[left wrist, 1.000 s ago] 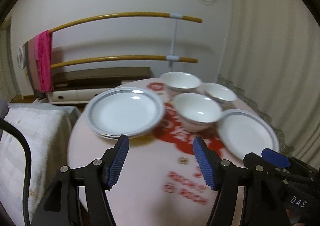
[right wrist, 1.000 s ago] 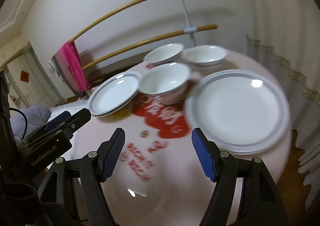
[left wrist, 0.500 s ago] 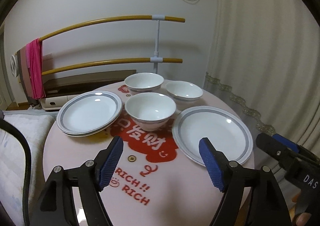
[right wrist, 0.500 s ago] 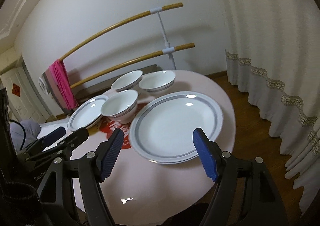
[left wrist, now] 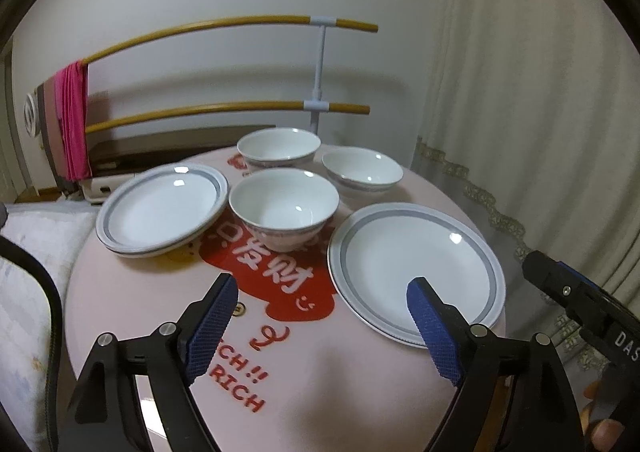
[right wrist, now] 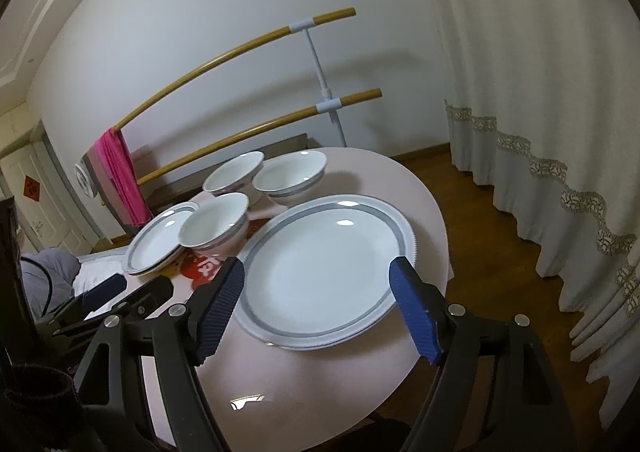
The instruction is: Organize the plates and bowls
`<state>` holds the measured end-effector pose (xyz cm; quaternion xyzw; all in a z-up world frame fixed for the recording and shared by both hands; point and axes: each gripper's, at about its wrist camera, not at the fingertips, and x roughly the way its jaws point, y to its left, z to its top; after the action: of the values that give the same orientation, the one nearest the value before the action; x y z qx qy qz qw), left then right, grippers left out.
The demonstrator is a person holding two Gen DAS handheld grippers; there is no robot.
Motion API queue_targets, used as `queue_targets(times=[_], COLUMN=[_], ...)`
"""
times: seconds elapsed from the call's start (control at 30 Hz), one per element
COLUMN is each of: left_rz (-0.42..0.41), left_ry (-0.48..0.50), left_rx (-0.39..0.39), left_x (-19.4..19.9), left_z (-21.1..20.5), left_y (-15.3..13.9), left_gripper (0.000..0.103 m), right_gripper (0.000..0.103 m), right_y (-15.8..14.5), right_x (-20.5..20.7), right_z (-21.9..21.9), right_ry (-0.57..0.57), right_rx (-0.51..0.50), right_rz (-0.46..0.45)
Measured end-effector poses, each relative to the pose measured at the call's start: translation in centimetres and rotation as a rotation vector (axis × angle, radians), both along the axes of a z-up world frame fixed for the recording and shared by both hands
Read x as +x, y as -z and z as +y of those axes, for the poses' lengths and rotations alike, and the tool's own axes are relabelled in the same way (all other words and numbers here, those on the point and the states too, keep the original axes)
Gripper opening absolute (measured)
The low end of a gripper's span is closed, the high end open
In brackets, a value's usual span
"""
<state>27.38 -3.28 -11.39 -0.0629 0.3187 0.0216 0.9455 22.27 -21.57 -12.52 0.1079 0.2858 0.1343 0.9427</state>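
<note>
A round pink table [left wrist: 320, 384] carries a stack of grey-rimmed plates [left wrist: 160, 208] at the left and one large grey-rimmed plate [left wrist: 416, 268] at the right. Three white bowls stand between them: a near bowl [left wrist: 284, 208] and two behind it [left wrist: 278, 148] [left wrist: 362, 172]. My left gripper [left wrist: 322, 280] hovers over the red print in front of the near bowl, its jaws opening with nothing between them. My right gripper [right wrist: 318, 264] hangs over the near half of the large plate [right wrist: 320, 236], its jaws opening too, pads clear of the plate.
A two-rail wooden rack [left wrist: 224, 24] with a pink towel [left wrist: 74, 120] stands behind the table. A cream curtain [right wrist: 540, 132] hangs at the right above the wooden floor [right wrist: 480, 220]. White bedding [left wrist: 28, 252] lies left of the table.
Both grippers swung to the right. The left one now faces the near bowl instead of the left plates. The right one now frames the large plate. Both pairs of jaws stand wider.
</note>
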Motion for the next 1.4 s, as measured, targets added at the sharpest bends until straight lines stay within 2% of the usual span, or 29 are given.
queue_targets(times=[0.3, 0.6, 0.8, 0.87, 1.1, 1.2, 1.4], left_rz=[0.072, 0.124, 0.142, 0.146, 0.167, 0.175, 0.188], left_ry=[-0.001, -0.021, -0.032, -0.037, -0.045, -0.045, -0.039], left_rx=[-0.023, -0.035, -0.028, -0.032, -0.049, -0.046, -0.041], left_x=[3.5, 7.0, 8.8, 9.3, 10.6, 11.0, 11.7], left_z=[-1.2, -1.6, -1.5, -1.4, -1.0, -1.1, -1.4], left_y=[2.2, 4.5, 5.4, 5.7, 6.6, 7.0, 7.5], left_gripper=[0.083, 0.083, 0.083, 0.083, 0.083, 0.083, 0.082], right_gripper=[0.077, 0.076, 0.061, 0.051, 0.029, 0.017, 0.016], right_y=[2.4, 4.4, 6.0, 6.4, 7.2, 7.8, 8.0], right_x=[2.8, 5.8, 8.0, 8.4, 9.1, 9.4, 9.4], right_z=[-2.5, -4.1, -4.8, -4.8, -4.6, -4.8, -4.8], right_ry=[0.051, 0.03, 0.0, -0.015, -0.042, -0.042, -0.05], right_rx=[-0.003, 0.02, 0.057, 0.072, 0.087, 0.097, 0.105], right_rz=[0.058, 0.083, 0.123, 0.132, 0.151, 0.168, 0.166])
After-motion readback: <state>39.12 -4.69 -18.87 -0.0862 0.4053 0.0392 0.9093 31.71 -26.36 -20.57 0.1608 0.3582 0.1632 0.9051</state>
